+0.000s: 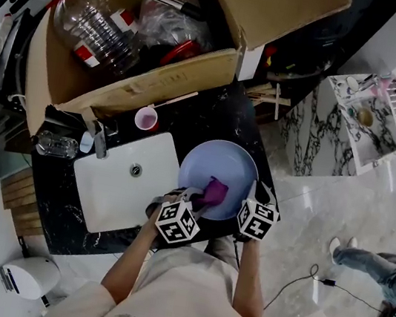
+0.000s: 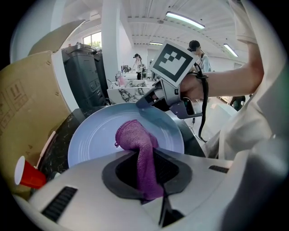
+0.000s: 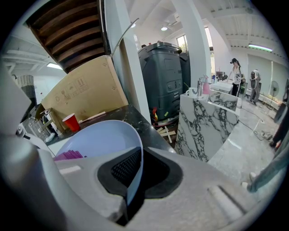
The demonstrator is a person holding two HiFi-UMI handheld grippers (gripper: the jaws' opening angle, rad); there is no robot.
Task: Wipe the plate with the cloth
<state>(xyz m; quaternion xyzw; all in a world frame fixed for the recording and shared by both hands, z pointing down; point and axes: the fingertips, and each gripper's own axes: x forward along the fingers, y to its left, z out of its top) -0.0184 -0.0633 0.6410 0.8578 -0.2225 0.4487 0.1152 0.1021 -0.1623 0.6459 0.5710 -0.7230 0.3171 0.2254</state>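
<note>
Head view: cloth pressed to a plate held over a black counter

Nearest is the person, in a pale top, arms reaching forward with tongs in each hand. The left tongs (image 1: 197, 200) are closed on a purple cloth (image 1: 215, 191). In the left gripper view, the cloth (image 2: 135, 140) runs up from between the jaws of these tongs (image 2: 146, 180) and folds over onto the face of a pale blue plate (image 2: 95, 135).

The right tongs (image 1: 249, 200) grip the near right rim of the plate (image 1: 216, 164). The right gripper view shows that rim edge-on between the closed jaws of the right tongs (image 3: 133, 180). There the plate (image 3: 99, 140) spreads out to the left, with a corner of the cloth (image 3: 67, 155) showing at its near left.

The plate lies over the black counter (image 1: 197, 116), just right of a white sink (image 1: 113, 192). Whether it touches the counter cannot be told. A tap (image 1: 95, 133) stands at the far left edge of the sink.

Beyond the sink, a small cup (image 1: 146, 118) stands upright on the counter. Farther still is a large open cardboard box (image 1: 158, 80) with a clear plastic bottle (image 1: 96, 28) lying inside.
</note>
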